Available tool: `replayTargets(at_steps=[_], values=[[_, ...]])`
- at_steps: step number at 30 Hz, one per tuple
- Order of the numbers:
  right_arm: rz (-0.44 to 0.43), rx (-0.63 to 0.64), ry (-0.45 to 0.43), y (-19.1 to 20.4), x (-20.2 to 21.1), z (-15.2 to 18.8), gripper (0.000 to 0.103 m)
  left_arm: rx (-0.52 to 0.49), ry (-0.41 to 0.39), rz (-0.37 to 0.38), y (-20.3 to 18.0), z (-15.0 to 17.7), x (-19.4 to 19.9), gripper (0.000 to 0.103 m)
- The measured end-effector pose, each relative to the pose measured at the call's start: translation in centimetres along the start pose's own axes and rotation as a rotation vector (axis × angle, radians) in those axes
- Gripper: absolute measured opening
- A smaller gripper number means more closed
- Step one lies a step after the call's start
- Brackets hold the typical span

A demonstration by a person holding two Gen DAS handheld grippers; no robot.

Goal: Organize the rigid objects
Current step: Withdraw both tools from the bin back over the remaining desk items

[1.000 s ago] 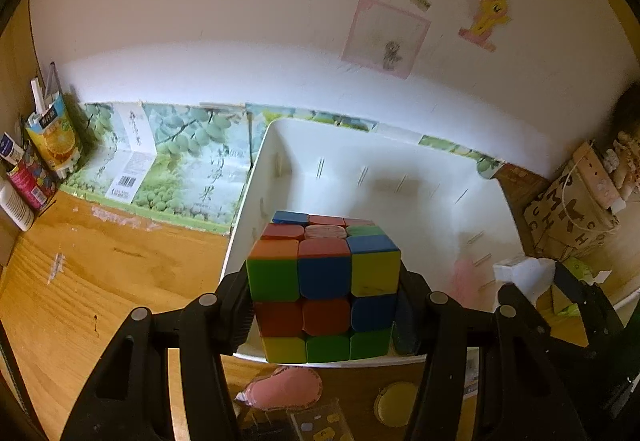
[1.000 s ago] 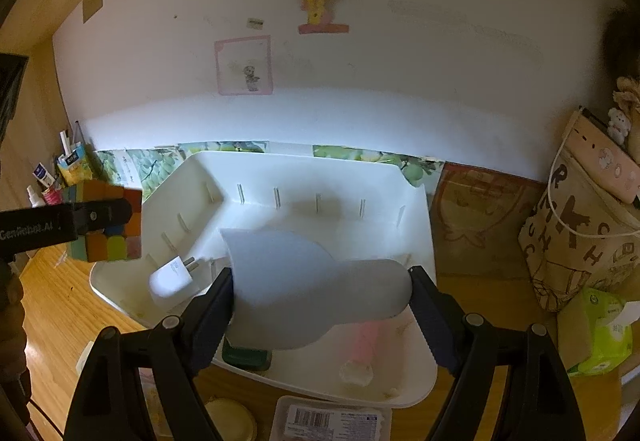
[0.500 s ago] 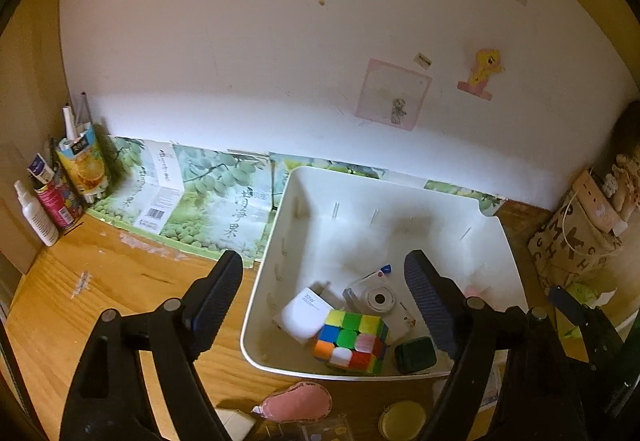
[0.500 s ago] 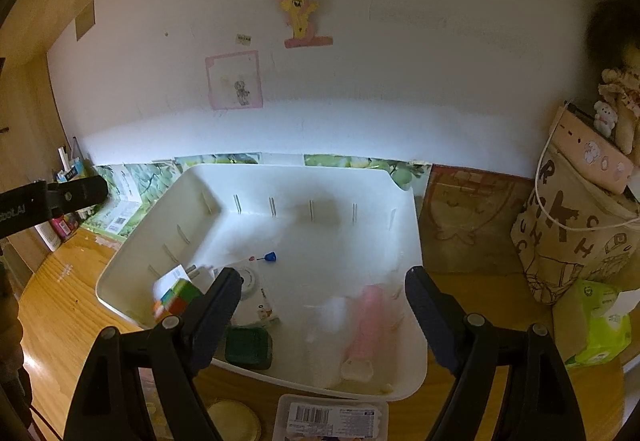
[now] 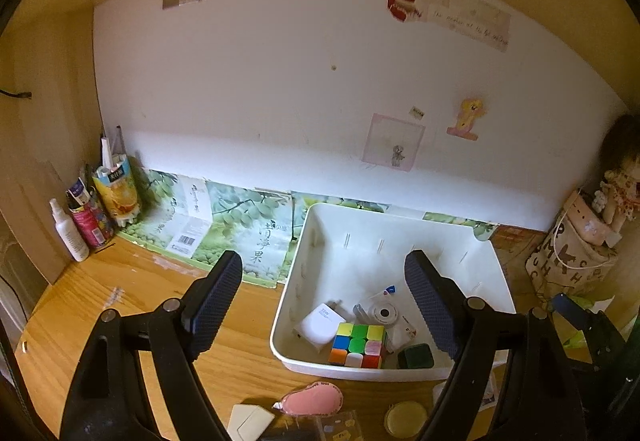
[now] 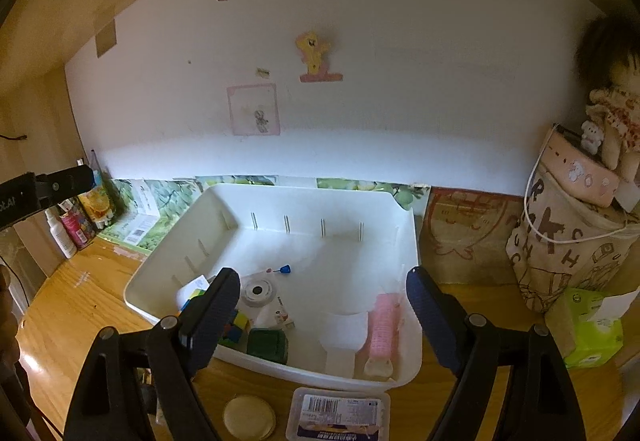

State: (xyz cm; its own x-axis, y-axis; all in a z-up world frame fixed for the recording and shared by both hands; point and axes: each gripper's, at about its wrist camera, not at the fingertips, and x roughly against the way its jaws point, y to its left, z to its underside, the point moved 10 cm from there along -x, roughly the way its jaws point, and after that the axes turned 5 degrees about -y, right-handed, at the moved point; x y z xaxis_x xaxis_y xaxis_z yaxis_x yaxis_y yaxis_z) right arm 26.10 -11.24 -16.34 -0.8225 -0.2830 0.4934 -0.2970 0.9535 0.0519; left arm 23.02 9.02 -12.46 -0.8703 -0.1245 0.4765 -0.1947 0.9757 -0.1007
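Note:
A multicoloured puzzle cube (image 5: 358,345) lies in the near left corner of the white bin (image 5: 360,373), beside a white charger (image 5: 320,327), a round white camera (image 5: 382,315) and a dark green box (image 5: 416,356). My left gripper (image 5: 324,261) hangs above and behind the bin; its jaws are opening with nothing between them. My right gripper (image 6: 323,277) stands open and empty over the bin's (image 6: 320,193) near side. Below it lie a white scoop-like piece (image 6: 344,329) and a pink item (image 6: 384,325). The cube (image 6: 236,325) is partly hidden by a finger.
Bottles (image 5: 72,229) and a juice carton (image 5: 116,189) stand at the far left. In front of the bin lie a pink heart pad (image 5: 312,399), a round yellow lid (image 5: 404,419) and a labelled clear box (image 6: 338,415). A patterned bag (image 6: 568,241) and green tissue pack (image 6: 588,329) stand right.
The left gripper opened and let go of the cube, which now lies in the bin. The white piece left the right gripper and settled in the bin. Both grippers rose and drew back.

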Motion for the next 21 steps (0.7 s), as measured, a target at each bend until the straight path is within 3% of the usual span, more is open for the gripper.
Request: replayTargets(at_steps=[13, 21], values=[[0.017, 0.029, -0.041, 0.2, 4.2, 0.4, 0.086, -0.045, -0.053, 0.006, -0.2, 1.2, 4.9, 0.089], [0.013, -0.002, -0.019, -0.1, 5.5, 2.0, 0.086, -0.06, -0.022, -0.023, 0.1, 3.5, 6.4, 0.089]])
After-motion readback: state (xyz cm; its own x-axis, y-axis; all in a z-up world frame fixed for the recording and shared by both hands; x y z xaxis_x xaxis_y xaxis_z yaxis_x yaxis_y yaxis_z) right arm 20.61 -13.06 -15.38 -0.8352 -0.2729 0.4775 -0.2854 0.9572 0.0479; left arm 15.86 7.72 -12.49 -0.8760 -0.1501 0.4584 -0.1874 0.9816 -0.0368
